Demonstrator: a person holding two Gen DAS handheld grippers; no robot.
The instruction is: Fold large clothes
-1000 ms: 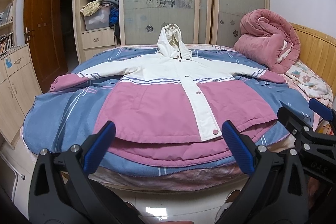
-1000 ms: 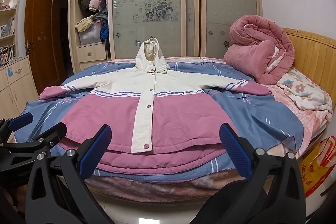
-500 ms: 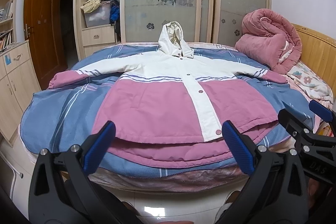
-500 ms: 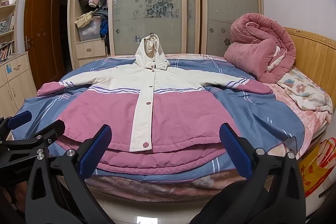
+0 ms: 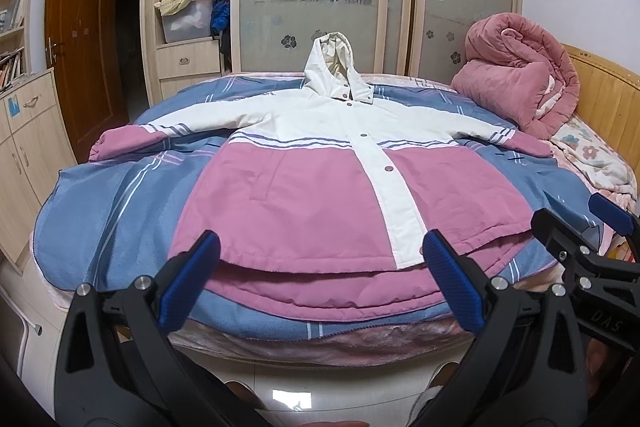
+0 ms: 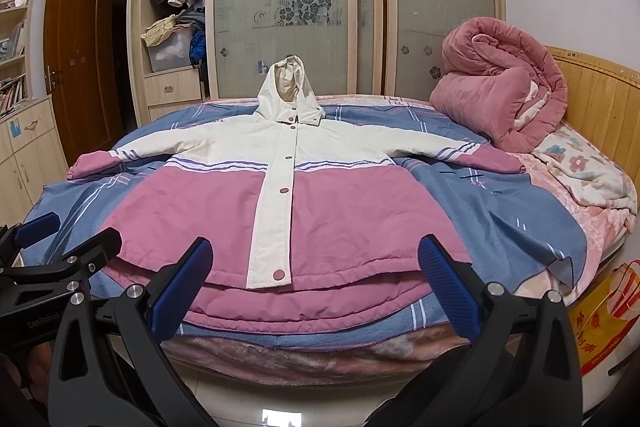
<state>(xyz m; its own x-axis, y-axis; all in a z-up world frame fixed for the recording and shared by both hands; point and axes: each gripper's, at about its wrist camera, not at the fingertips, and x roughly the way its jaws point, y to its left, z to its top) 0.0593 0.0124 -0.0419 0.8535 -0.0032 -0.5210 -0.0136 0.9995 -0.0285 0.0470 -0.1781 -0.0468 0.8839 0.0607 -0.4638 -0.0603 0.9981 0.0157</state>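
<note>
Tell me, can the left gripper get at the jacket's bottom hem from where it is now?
Probably yes: the left gripper is open, empty, and faces the hem with nothing between.

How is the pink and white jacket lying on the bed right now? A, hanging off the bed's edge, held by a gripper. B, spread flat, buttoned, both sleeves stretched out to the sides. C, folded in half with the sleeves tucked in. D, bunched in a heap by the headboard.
B: the jacket lies flat on the blue blanket, front snapped shut, sleeves out to either side, and both open grippers are off it.
</note>
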